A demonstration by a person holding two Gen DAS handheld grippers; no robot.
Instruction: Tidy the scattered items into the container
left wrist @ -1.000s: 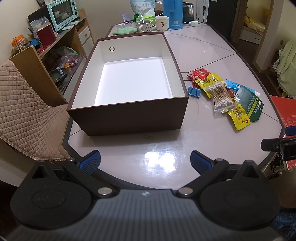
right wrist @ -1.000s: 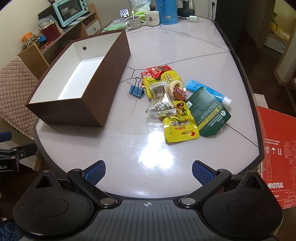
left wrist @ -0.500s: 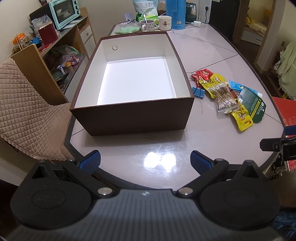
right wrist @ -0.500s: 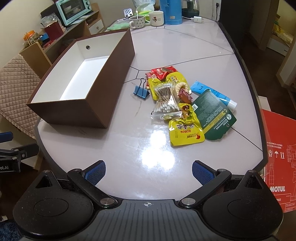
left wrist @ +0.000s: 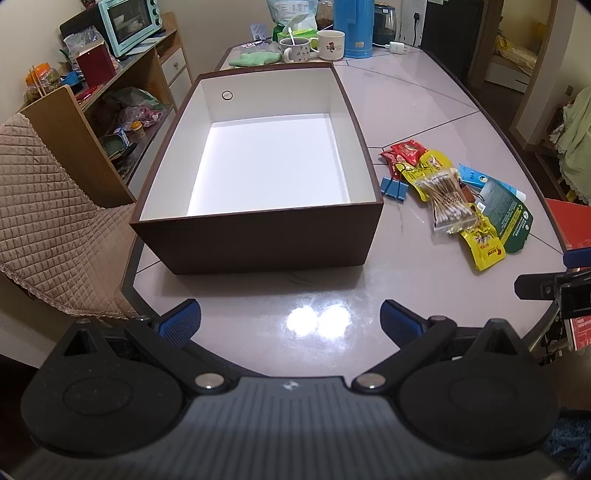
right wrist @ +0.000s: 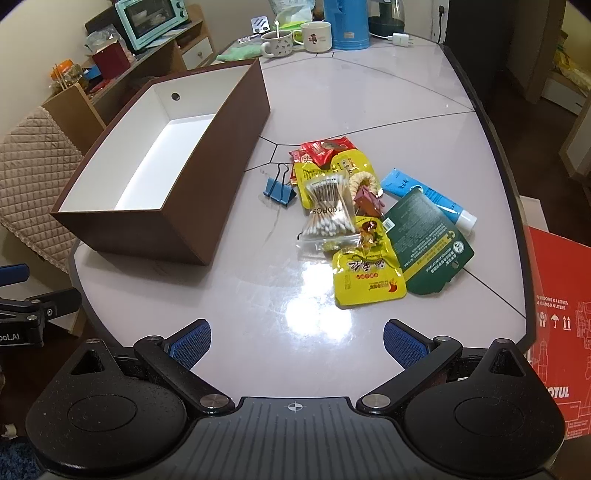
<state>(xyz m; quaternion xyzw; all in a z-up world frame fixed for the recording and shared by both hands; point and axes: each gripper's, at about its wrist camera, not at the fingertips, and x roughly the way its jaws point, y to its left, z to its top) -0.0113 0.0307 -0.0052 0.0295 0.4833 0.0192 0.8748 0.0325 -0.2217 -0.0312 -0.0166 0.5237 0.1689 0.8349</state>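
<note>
The box (left wrist: pixel 258 236) stands open on the surface (left wrist: pixel 406 110), brown outside, white inside, with nothing in it. All the loose items lie in one heap just right of the box, none touching it.

Nearest the box is a blue clip (right wrist: pixel 279 192), its wire handles pointing away from the cameras. Beside the clip, farther from the box, a clear swab bag (right wrist: pixel 328 212) lies across a yellow packet (right wrist: pixel 338 170), with a red packet (right wrist: pixel 325 149) at the heap's far end. A second yellow packet (right wrist: pixel 365 277) lies at the near end, its top edge under the swab bag. A dark green pouch (right wrist: pixel 424 243) overlaps its right side, and a blue tube (right wrist: pixel 428 197) pokes out beyond the pouch, farthest from the box. A small reddish-brown thing sits in the middle of the heap; what it is cannot be made out.

The left claw (left wrist: pixel 290 317) hovers before the box's near wall, fingers wide apart and holding nothing. The right claw (right wrist: pixel 297 339) hovers near the heap's close end, also spread wide and holding nothing. Two mugs (left wrist: pixel 321 46) and a blue jug (left wrist: pixel 352 27) stand beyond the box's far end.
</note>
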